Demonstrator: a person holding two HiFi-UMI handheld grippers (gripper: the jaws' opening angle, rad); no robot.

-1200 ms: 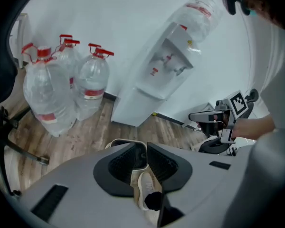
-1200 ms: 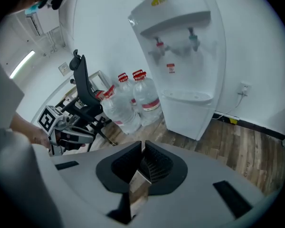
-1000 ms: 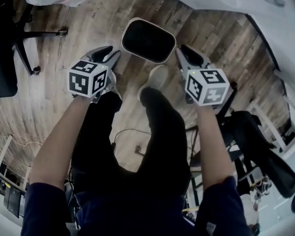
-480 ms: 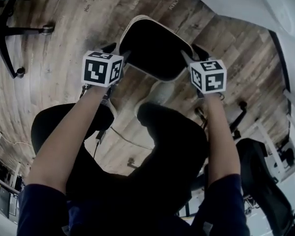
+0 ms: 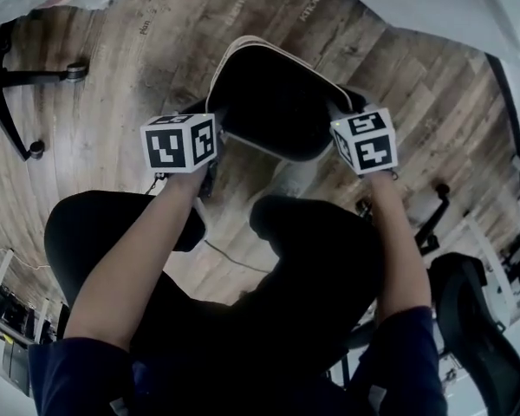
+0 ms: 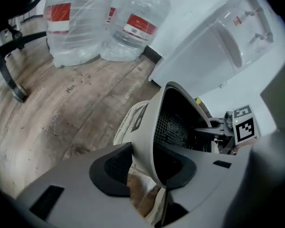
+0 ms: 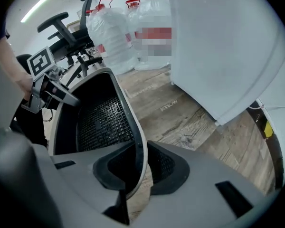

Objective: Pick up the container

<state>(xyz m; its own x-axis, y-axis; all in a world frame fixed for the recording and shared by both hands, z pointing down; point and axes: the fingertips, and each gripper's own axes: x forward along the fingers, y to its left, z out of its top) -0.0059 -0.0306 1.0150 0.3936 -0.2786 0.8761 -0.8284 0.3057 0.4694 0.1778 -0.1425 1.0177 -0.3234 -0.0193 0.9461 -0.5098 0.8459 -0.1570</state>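
The container (image 5: 273, 102) is an oval white bin lined with black mesh, held up over the wooden floor between my two grippers. My left gripper (image 5: 217, 126) grips its left rim; in the left gripper view the white wall (image 6: 152, 127) stands between the dark pads (image 6: 109, 167), which press on it as the jaws close. My right gripper (image 5: 340, 115) holds the opposite rim. In the right gripper view the thin rim (image 7: 140, 146) is pinched at my right gripper (image 7: 135, 171), its jaws also closing. Each gripper's marker cube shows across the bin in the other's view.
Large water bottles (image 6: 137, 18) stand on the floor by a white dispenser (image 6: 213, 51). A white cabinet (image 7: 223, 46) is close on the right. Office chairs (image 5: 17, 76) flank me, and my shoe (image 5: 290, 178) and legs are under the bin.
Both grippers moved in from beside the container on the floor and closed on its opposite rims. The container has risen toward the head camera and looks larger.
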